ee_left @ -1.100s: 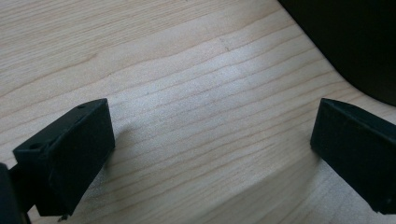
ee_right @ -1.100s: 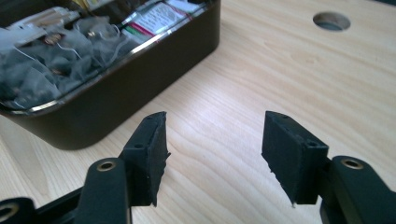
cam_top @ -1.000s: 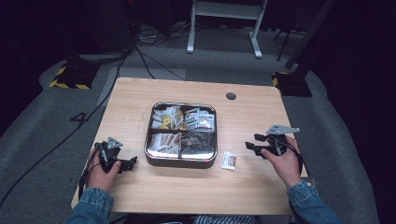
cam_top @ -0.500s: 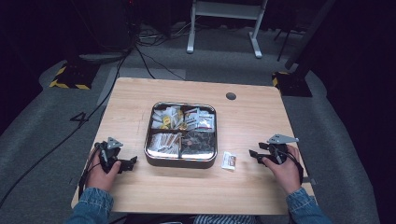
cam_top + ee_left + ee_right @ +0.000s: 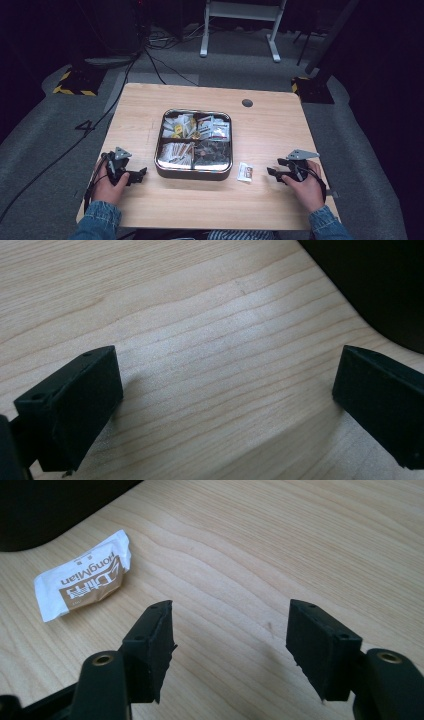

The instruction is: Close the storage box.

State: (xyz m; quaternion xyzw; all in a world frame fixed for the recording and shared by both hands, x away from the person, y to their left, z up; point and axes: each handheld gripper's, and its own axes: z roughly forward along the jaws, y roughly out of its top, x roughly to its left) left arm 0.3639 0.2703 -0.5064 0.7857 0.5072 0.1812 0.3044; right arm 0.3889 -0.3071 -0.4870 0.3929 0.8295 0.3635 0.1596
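Currently two black grippers lie on one pale, wood-grained table (image 5: 150, 105): the left gripper (image 5: 141, 173), jaws apart and empty, sits beside one square, shiny metal tray (image 5: 193, 173) with four compartments of packets. One small, crinkled white-and-brown sachet (image 5: 245, 172) lies flat between the tray and the right gripper (image 5: 271, 172), whose jaws have just been opening on nothing.

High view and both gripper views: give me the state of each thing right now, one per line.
left gripper: open, nothing between the jaws, low over the table left of the tray.
right gripper: jaws just opened wider, nothing between them, pointing toward the packet.
packet: flat on the table, sealed, apart from tray and gripper.
tray: on the table, four compartments, all holding packets.
table: wooden, bearing the tray and the loose packet.
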